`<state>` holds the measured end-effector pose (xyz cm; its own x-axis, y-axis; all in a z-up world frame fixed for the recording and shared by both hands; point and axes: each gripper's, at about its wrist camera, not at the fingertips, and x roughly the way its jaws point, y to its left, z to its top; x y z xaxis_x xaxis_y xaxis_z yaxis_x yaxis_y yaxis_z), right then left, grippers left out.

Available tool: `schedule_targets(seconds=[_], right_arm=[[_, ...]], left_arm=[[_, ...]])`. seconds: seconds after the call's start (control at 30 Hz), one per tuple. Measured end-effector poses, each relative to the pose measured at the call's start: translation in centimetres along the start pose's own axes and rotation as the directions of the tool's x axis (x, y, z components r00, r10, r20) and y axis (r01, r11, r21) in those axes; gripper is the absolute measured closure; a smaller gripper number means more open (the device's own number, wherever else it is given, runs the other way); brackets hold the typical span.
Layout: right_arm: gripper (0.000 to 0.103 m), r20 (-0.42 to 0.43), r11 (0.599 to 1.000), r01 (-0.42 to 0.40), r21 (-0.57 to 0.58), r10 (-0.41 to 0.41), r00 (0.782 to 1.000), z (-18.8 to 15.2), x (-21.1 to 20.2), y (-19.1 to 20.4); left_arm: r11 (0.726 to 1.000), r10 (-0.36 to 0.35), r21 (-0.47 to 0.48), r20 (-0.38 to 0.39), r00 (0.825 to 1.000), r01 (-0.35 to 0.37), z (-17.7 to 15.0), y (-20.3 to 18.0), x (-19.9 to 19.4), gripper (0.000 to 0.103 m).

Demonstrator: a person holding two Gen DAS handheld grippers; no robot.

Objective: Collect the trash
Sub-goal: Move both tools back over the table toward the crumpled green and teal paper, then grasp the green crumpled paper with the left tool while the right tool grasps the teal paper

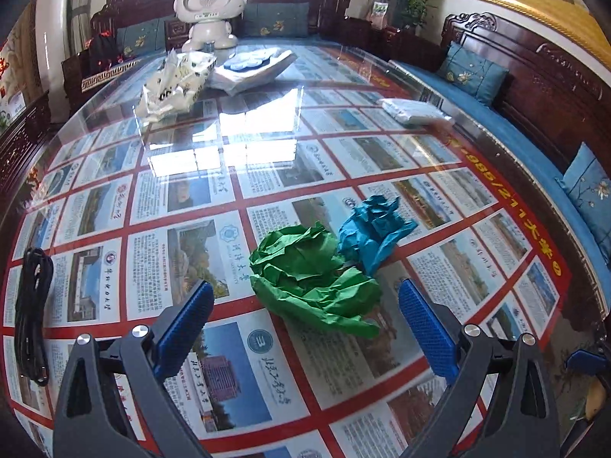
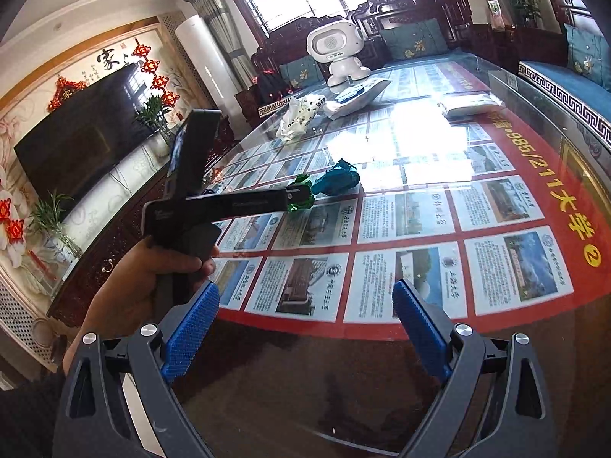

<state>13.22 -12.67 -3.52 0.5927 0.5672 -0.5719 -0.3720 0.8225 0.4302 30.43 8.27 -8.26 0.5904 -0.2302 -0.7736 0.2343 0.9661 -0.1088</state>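
Observation:
A crumpled green paper (image 1: 313, 278) lies on the glass-topped table (image 1: 191, 145), touching a crumpled blue paper (image 1: 372, 229) just beyond it to the right. My left gripper (image 1: 305, 313) is open, its blue pads on either side of the green paper's near edge, not gripping it. In the right wrist view, a hand (image 2: 152, 278) holds the left gripper body over the table; the green paper (image 2: 301, 194) is half hidden behind its tip, with the blue paper (image 2: 338, 181) beside it. My right gripper (image 2: 305, 316) is open and empty near the table's front edge.
A white patterned plastic bag (image 1: 175, 84), a white robot toy (image 1: 210, 11) and a white and blue packet (image 1: 256, 65) stand at the far end. A white pack (image 1: 414, 110) lies at the right edge. A black cable (image 1: 32, 305) lies left. Sofas surround the table.

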Motion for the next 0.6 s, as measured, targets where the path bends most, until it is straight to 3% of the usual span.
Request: schedule_targets(seconds=[0.1,0.3,0.5,0.6], right_arm=[[0.014,-0.010,1.000,-0.007,0.012,0.007,1.000,1.4,1.4,-0.3],[0.014,-0.031,1.000,0.005,-0.003,-0.005,1.000,4.4,4.2,-0.4],[0.015,-0.050,0.996,0.090,-0.009,-0.091,0.995,6.7,7.5,-1.2],[0.023,-0.062,0.992,0.122,-0.011,-0.123,0.991,7.7,9.1,-1.5]], left_arm=[[0.998,-0.037,-0.048,-0.026,0.999,0.035,-0.2,0.9,0.8,0.017],[0.993,-0.063,-0.103,-0.008,0.998,0.062,0.0,2.6,0.5,0.039],[0.989,-0.090,-0.121,-0.001,0.996,0.089,0.0,3.5,0.3,0.047],[0.987,-0.101,-0.121,0.010,0.995,0.102,-0.2,3.7,0.2,0.049]])
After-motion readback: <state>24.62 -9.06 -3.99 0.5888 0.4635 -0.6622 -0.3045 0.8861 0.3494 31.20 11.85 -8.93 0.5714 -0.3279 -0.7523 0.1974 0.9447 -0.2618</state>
